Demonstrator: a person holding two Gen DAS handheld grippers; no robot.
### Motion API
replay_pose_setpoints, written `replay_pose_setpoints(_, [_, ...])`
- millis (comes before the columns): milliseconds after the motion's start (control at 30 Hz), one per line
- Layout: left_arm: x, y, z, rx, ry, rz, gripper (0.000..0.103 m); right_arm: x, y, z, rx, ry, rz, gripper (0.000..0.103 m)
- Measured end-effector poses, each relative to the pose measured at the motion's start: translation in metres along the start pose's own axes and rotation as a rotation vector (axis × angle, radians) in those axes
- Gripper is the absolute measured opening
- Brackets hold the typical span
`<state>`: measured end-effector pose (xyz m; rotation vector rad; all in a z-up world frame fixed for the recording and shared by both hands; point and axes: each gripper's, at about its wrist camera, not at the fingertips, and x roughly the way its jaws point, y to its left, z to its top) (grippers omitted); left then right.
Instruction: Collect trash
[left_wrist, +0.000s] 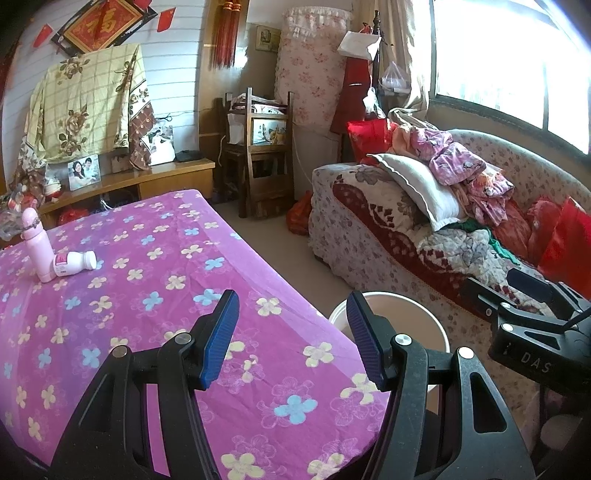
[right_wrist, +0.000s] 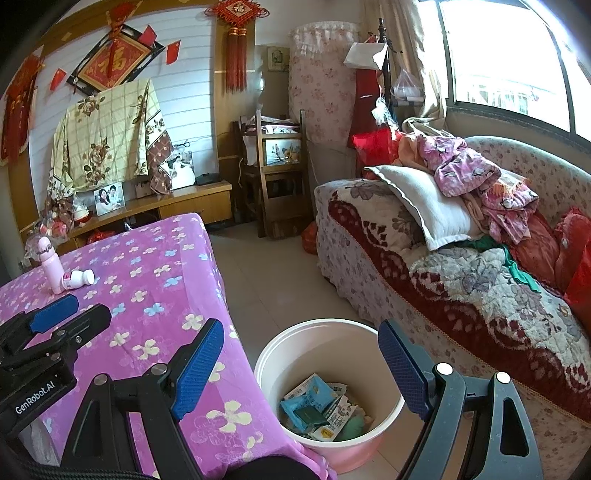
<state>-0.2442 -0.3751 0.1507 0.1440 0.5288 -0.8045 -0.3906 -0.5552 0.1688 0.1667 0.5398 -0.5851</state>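
Observation:
A pink bucket stands on the floor beside the table and holds blue and white wrappers; its rim shows in the left wrist view. My right gripper hangs open above the bucket with nothing between its blue pads. My left gripper is open and empty over the table's near right edge. On the far left of the purple flowered tablecloth a small white bottle lies on its side against an upright pink bottle. Both bottles also appear in the right wrist view.
A sofa piled with blankets, a pillow and clothes runs along the right under the window. A wooden chair and a low cabinet with framed photos stand at the back. Tiled floor lies between table and sofa.

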Motion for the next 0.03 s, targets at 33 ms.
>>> replay_pose_setpoints(33, [0.0000, 0.0009, -0.0011, 0.000, 0.001, 0.002, 0.059, 0.0009, 0.0006, -0.0003, -0.004, 0.002, 0.000, 0.084])
